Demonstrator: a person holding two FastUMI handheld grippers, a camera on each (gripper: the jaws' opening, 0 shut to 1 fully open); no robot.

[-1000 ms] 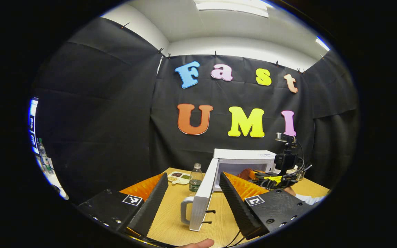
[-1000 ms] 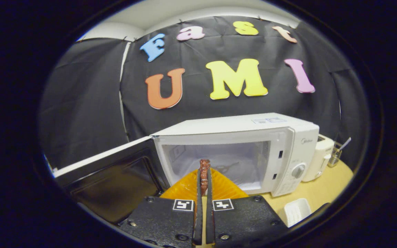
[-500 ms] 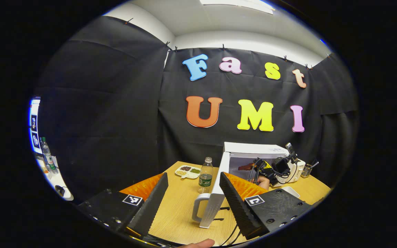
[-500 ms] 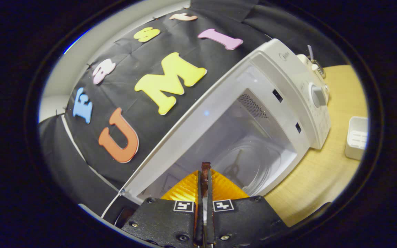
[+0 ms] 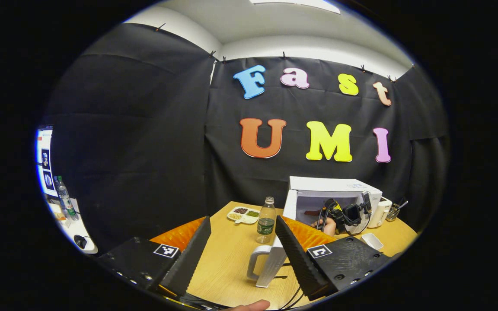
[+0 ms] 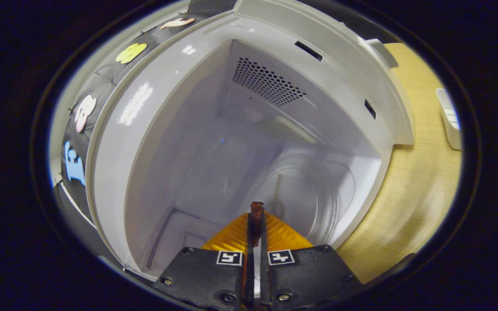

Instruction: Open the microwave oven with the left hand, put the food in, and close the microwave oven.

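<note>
The white microwave point(image 5: 335, 186) stands at the back right of the table, its door point(image 5: 275, 263) swung open with the handle point(image 5: 254, 265) facing me. My left gripper point(image 5: 242, 221) is open, and the door's edge lies beyond it, near its right finger. Farther off, a hand point(image 5: 327, 225) holds the right gripper point(image 5: 346, 214) at the oven's mouth with a brown piece of food point(image 5: 316, 212). In the right gripper view, my right gripper point(image 6: 255, 216) is shut on that thin brown food point(image 6: 256, 211), rolled sideways inside the white cavity point(image 6: 180, 129), over the glass turntable point(image 6: 305, 203).
A plastic bottle point(image 5: 266, 220) and a divided snack tray point(image 5: 244, 214) stand left of the oven. A white appliance point(image 5: 378, 211), a utensil cup point(image 5: 395, 211) and a small white dish point(image 5: 372, 241) lie to its right. The wooden table point(image 6: 417, 181) runs beside the oven.
My right gripper has rolled and pushed forward with the food, from in front of the oven into its cavity. My left gripper has drawn back from the open door.
</note>
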